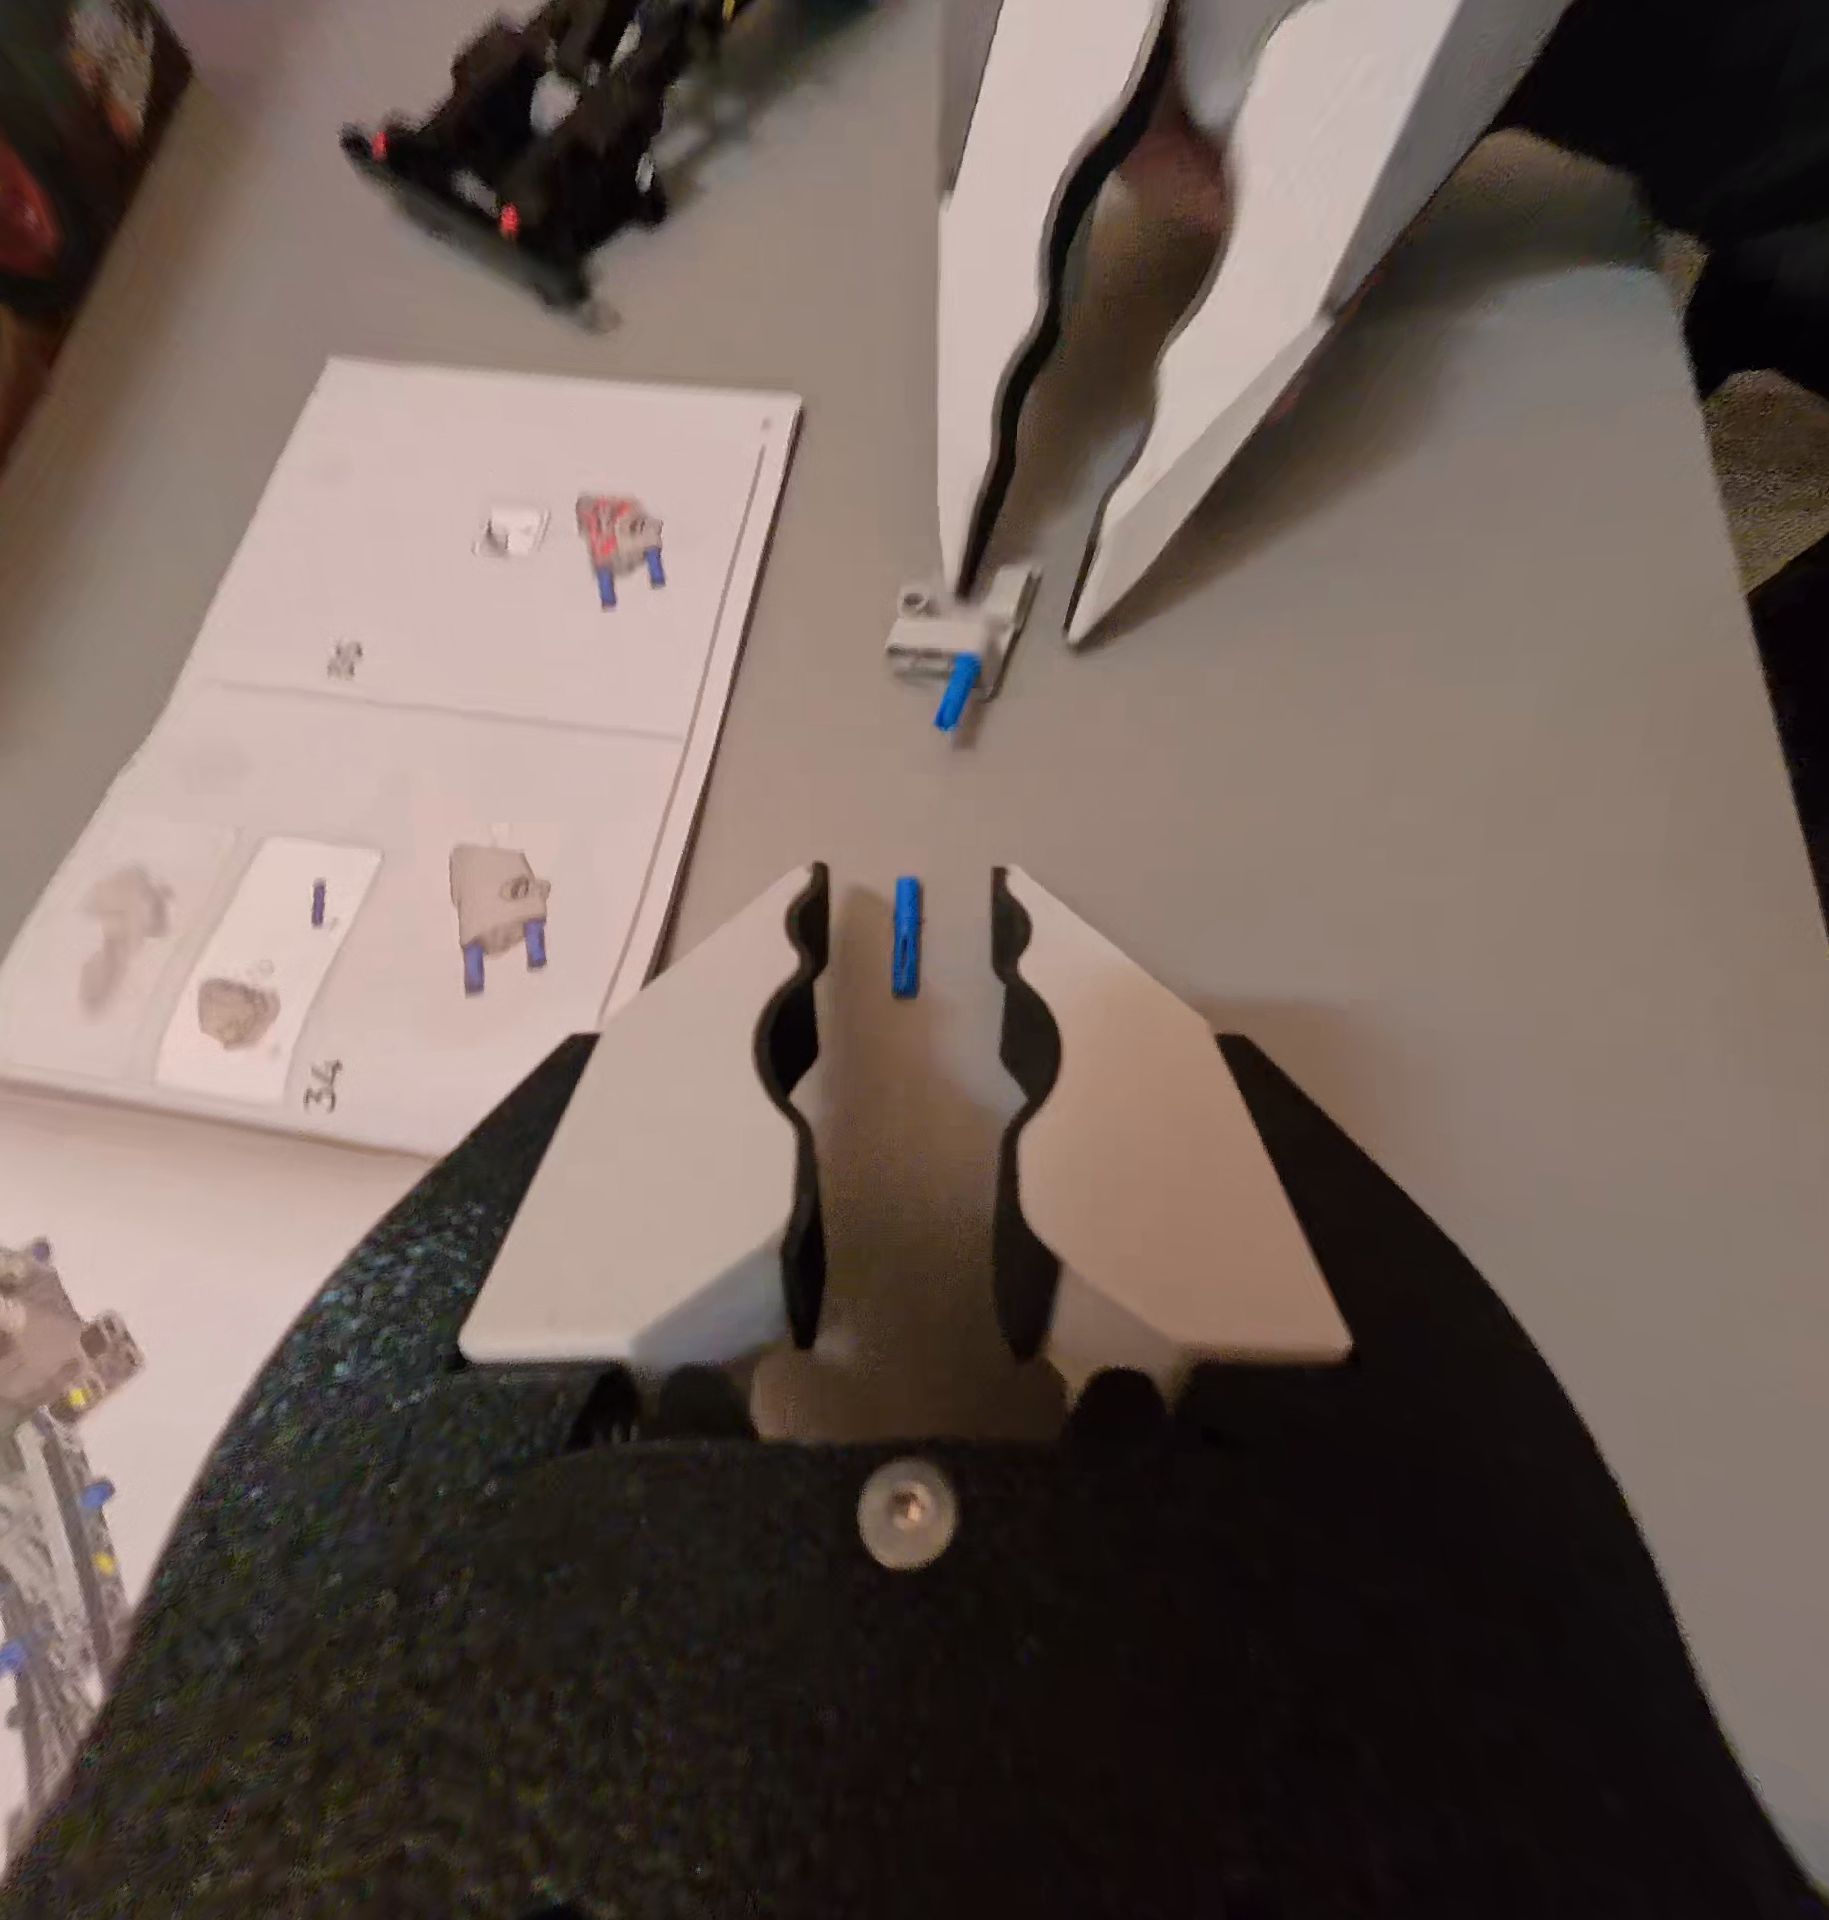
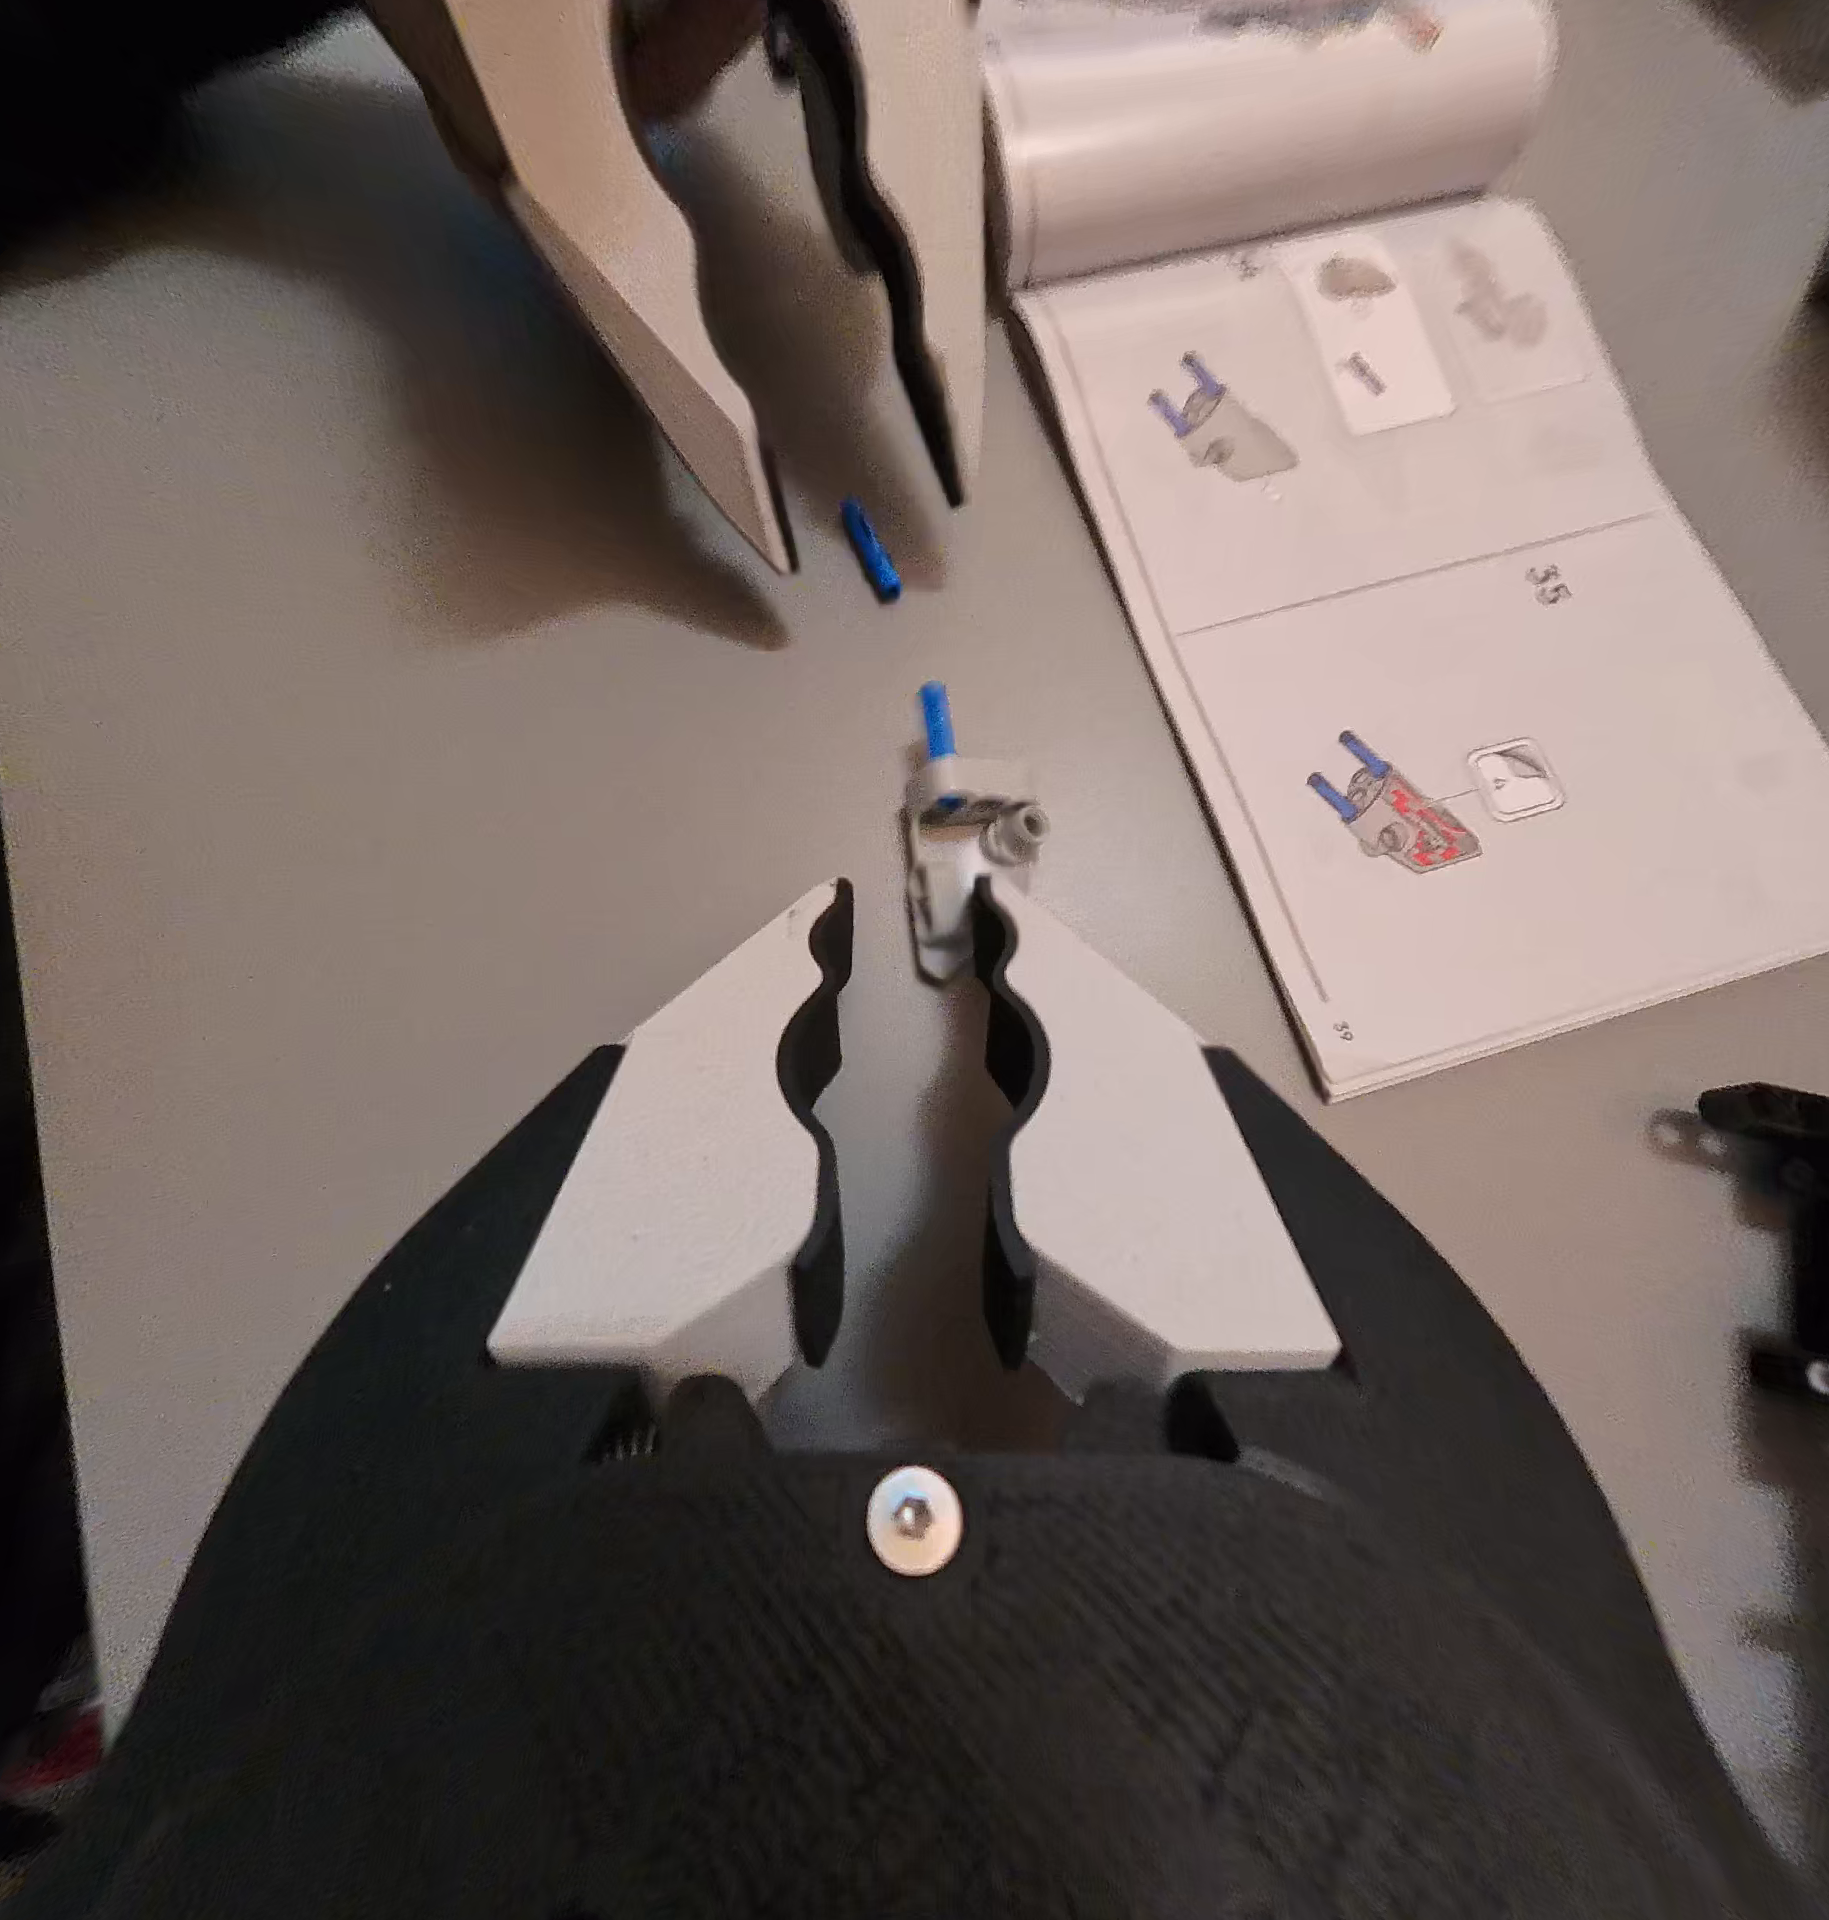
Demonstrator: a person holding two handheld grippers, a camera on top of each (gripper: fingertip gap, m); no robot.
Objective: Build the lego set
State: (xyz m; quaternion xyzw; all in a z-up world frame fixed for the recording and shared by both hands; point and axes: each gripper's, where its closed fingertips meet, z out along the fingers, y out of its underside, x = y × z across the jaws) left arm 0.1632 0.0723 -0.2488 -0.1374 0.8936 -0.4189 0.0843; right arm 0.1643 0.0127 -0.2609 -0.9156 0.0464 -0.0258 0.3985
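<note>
A loose blue pin (image 1: pixel 906 935) lies on the grey table between the tips of my open left gripper (image 1: pixel 908 883); it also shows in the right wrist view (image 2: pixel 869 549). A small grey lego piece (image 1: pixel 954 636) with one blue pin (image 1: pixel 954 704) stuck in it lies farther off. My right gripper (image 2: pixel 912 896) is open, and the grey piece (image 2: pixel 957 862) lies between its tips, against the right finger. Each gripper shows across from the other: the right (image 1: pixel 1024 613), the left (image 2: pixel 868 535).
An open instruction booklet (image 1: pixel 453 748) lies to the left of the pieces, also in the right wrist view (image 2: pixel 1409 644). A black lego assembly (image 1: pixel 536 156) stands at the far left, and a grey built section (image 1: pixel 27 1455) lies near left. The table edge runs right (image 1: pixel 1741 831). Some 7 cm of space lies between my two pairs of fingers. My right tips are about 20 cm from the grey built section (image 1: pixel 27 1455), my left tips only 15 cm.
</note>
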